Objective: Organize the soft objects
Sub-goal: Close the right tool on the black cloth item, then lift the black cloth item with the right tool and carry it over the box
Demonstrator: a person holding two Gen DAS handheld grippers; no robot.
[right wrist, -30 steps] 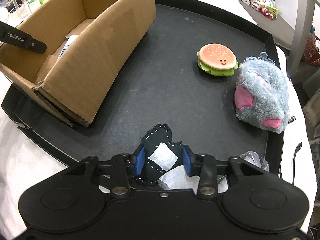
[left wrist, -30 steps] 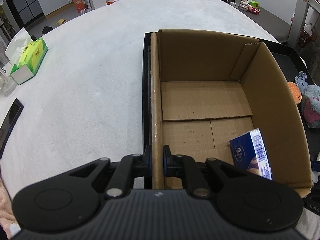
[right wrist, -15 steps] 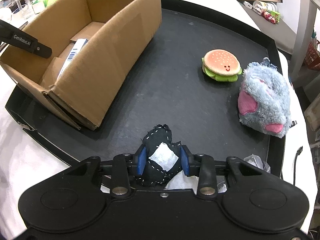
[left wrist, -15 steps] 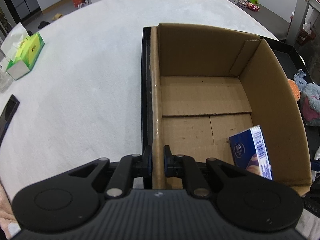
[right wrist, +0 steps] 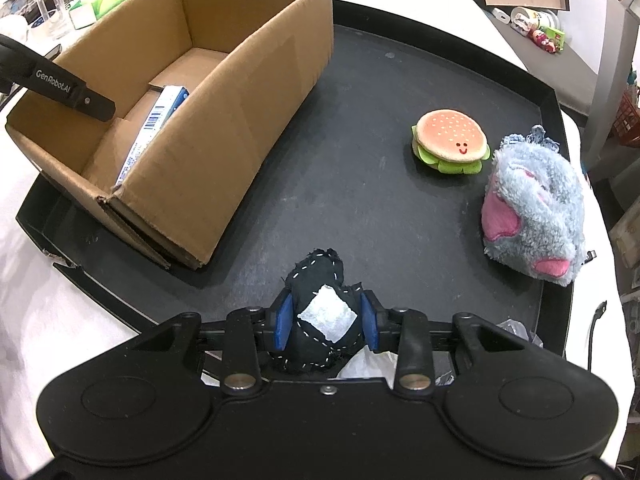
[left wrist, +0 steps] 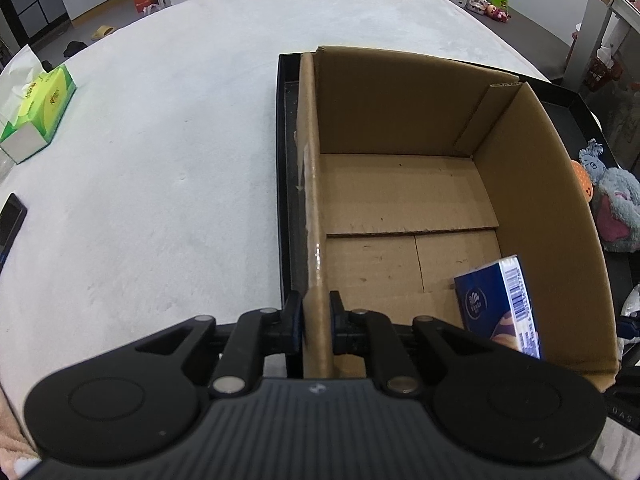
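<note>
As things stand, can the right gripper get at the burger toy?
Probably not yet. The right gripper is shut on the black stitched toy, so its jaws are full. The way itself looks free: bare tray lies between it and the burger toy. It should box the black toy first.

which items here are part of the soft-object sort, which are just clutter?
In play:
- brown cardboard box, wall pinched by left gripper
- black stitched fabric toy with white patch, in right gripper
- plush hamburger
- grey-and-pink fluffy plush
- blue tissue pack, in box
- black tray

Clutter:
- green tissue box
- crumpled clear plastic
</note>
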